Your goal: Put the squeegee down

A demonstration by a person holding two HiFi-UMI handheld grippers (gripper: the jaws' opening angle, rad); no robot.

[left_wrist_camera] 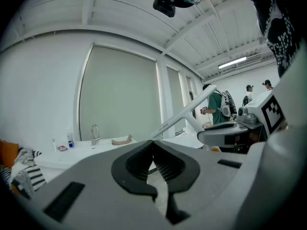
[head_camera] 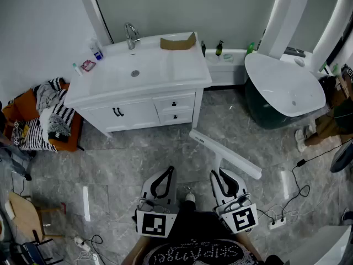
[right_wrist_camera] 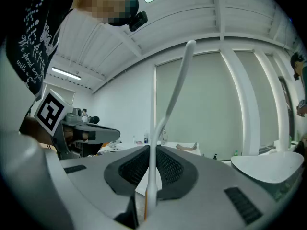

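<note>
Pinching the thin, round white handle of the squeegee (right_wrist_camera: 165,123), the right tool (right_wrist_camera: 151,153) has its black ribbed pads closed against the rod from both sides. The handle rises from the pads in a slight curve. In the head view the squeegee (head_camera: 220,150) reads as a T: a long, straight, smooth white bar set crosswise on the short handle. It is held out ahead of the right tool (head_camera: 221,173) over the floor (head_camera: 110,164), which is grey stone-patterned tile with a dull sheen. The left tool (head_camera: 167,170) is just beside the right one, and its pale grey shell carries a cube with a black-and-white square marker. In its own view the left tool (left_wrist_camera: 153,145) has its ribbed dark pads pressed together at the tips with nothing between them, and the squeegee (left_wrist_camera: 184,114) slants across as a pale bar to its right. Beyond stands a glossy white sink cabinet (head_camera: 182,84) with dark drawer pulls and a curved metal faucet (head_camera: 130,36). A rounded white tub (head_camera: 284,84) is at the right, and crumpled striped cloth (head_camera: 52,112) at the left.
</note>
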